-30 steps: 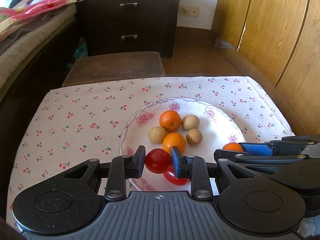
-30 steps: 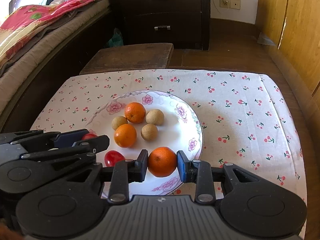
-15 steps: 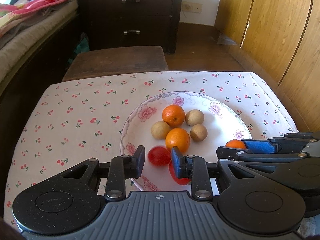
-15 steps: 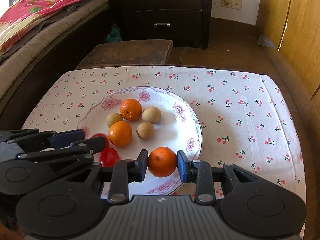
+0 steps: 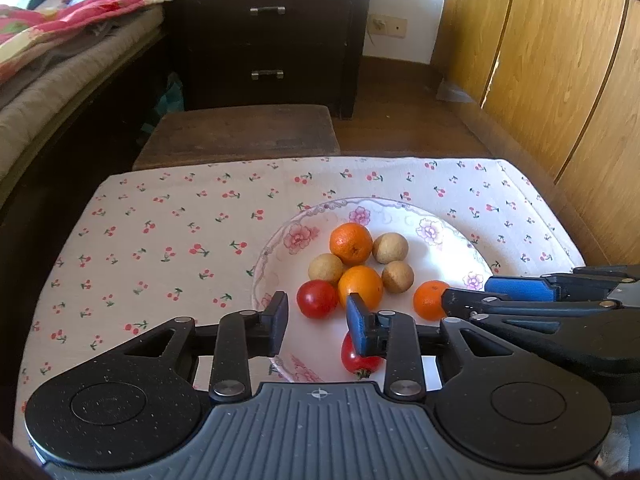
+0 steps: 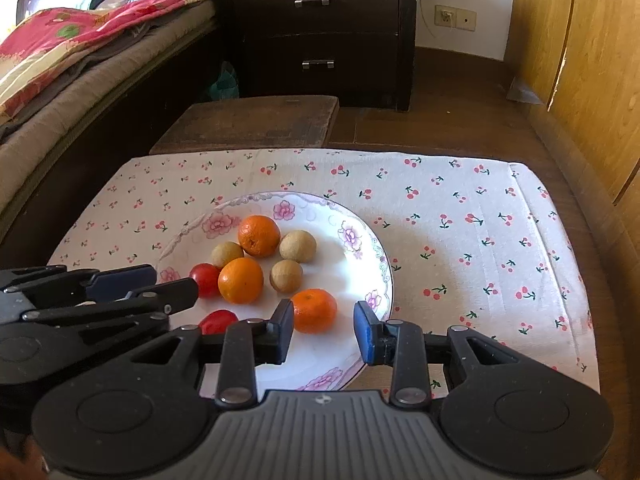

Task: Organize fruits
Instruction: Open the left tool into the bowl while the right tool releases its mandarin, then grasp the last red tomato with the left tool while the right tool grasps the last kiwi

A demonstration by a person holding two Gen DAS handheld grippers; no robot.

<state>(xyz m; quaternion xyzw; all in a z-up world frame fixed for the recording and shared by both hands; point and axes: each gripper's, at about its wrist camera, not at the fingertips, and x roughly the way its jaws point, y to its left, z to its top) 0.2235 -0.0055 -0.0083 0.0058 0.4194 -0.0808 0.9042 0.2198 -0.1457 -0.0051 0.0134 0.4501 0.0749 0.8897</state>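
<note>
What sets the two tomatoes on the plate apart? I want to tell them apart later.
The far tomato sits beside the middle orange in plain view; the near tomato lies closer to the plate rim, partly hidden by the left gripper's fingers. Green calyx shows only on the near one. Both are red and lie loose.

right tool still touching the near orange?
Cannot tell. In the right wrist view the right tool stands open: its right pad is clear of the orange, but the left pad overlaps the orange's edge.

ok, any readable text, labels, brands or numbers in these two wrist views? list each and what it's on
None readable.
Left gripper body: a small crosshair mark, no letters.
Right gripper body: a small mark, too blurred to read.
Plate and tablecloth: flower and cherry patterns only.
</note>
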